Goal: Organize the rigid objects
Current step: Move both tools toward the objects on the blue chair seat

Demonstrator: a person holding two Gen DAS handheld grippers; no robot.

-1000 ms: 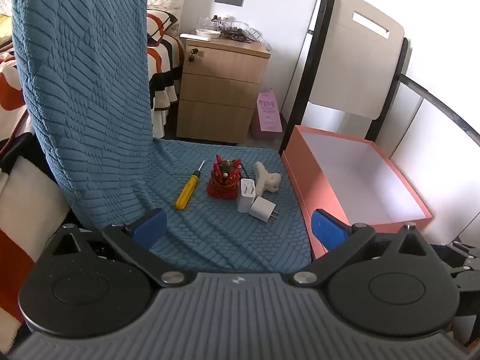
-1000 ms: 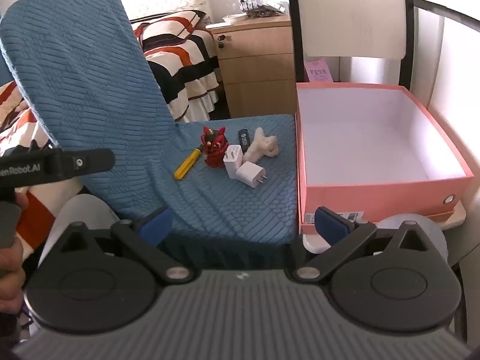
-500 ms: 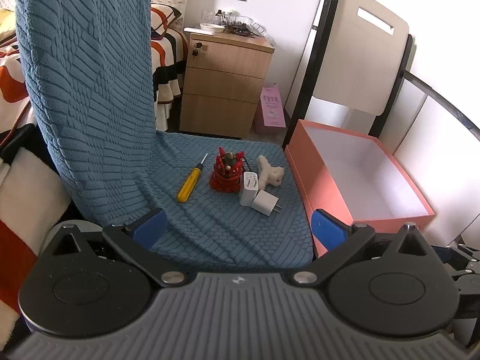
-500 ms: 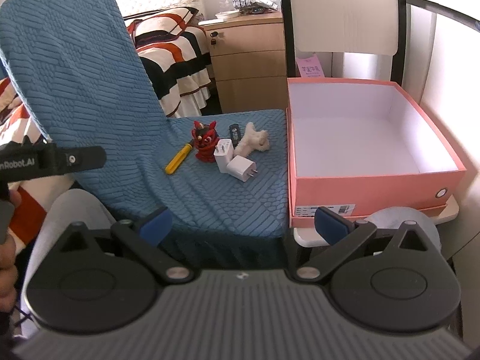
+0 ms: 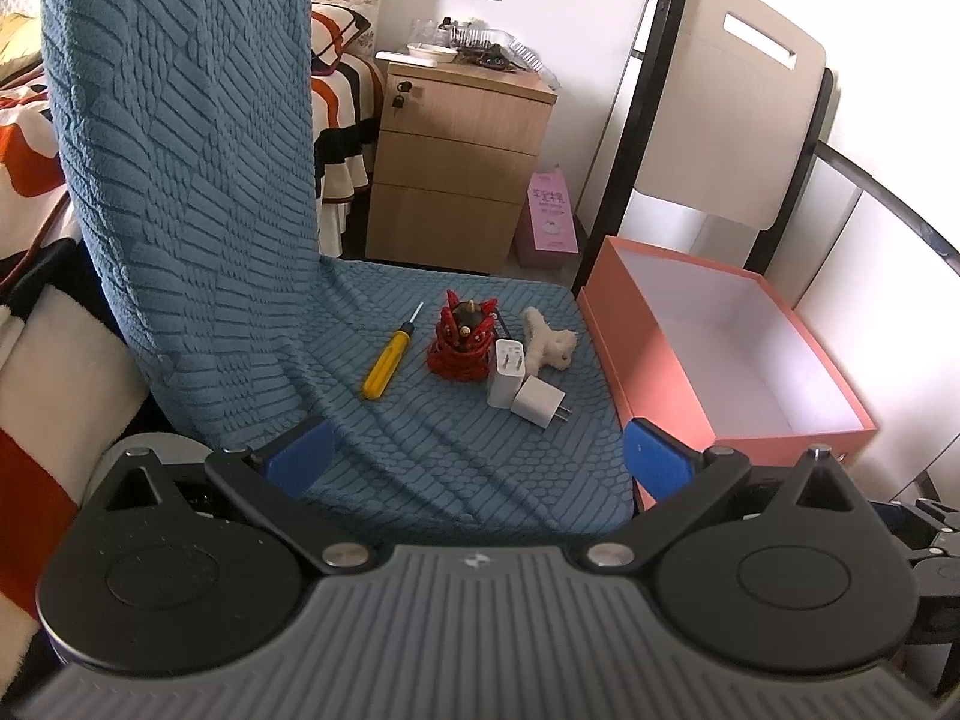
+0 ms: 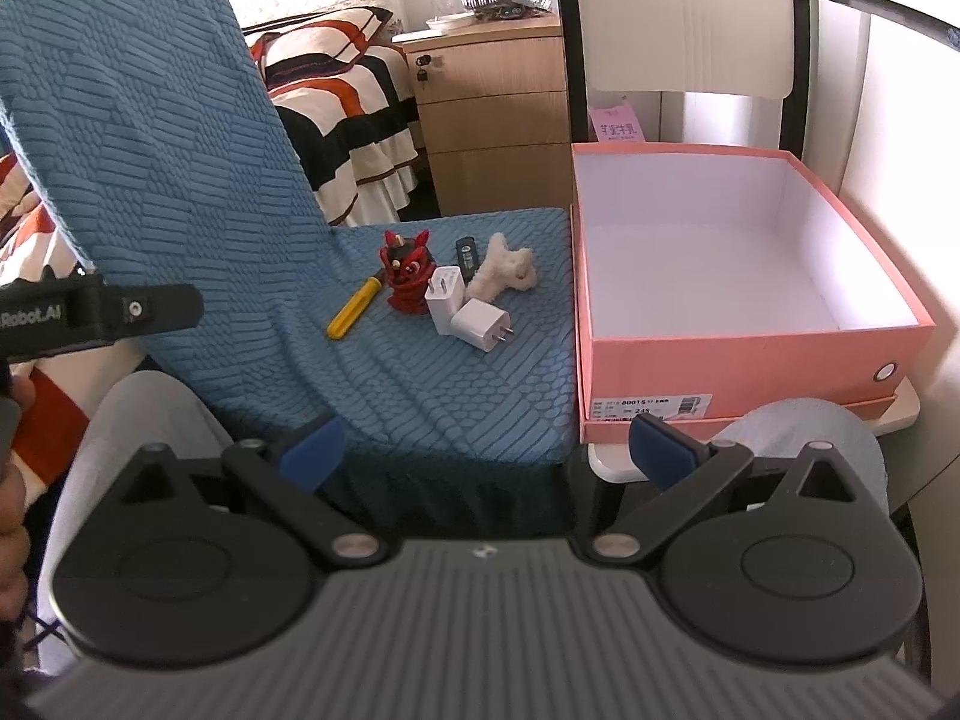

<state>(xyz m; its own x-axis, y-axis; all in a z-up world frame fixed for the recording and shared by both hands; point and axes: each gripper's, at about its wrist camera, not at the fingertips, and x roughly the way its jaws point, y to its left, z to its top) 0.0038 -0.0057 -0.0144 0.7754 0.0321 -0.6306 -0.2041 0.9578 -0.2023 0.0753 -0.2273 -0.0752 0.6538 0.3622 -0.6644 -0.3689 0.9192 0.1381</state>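
On the blue-covered chair seat (image 5: 456, 450) lie a yellow screwdriver (image 5: 387, 363), a red figurine (image 5: 462, 339), two white chargers (image 5: 507, 366) (image 5: 538, 402) and a cream plush toy (image 5: 549, 345). A small black device (image 6: 466, 252) lies behind them in the right wrist view, where the same items also show: the screwdriver (image 6: 354, 307), the figurine (image 6: 408, 276), a charger (image 6: 480, 324). An empty pink box (image 5: 738, 354) (image 6: 738, 264) stands to the right of the seat. My left gripper (image 5: 477, 462) and right gripper (image 6: 486, 453) are both open and empty, held short of the seat's front edge.
A wooden drawer cabinet (image 5: 459, 162) stands behind the chair, with a striped bed (image 6: 342, 96) to its left. A folded chair back (image 5: 738, 114) rises behind the box. A pink bag (image 5: 549, 219) sits on the floor. The left gripper's body (image 6: 96, 315) shows at the left.
Both grippers have drawn back and risen slightly, so the seat and box sit a little farther and lower in view. Nothing on the seat has moved.
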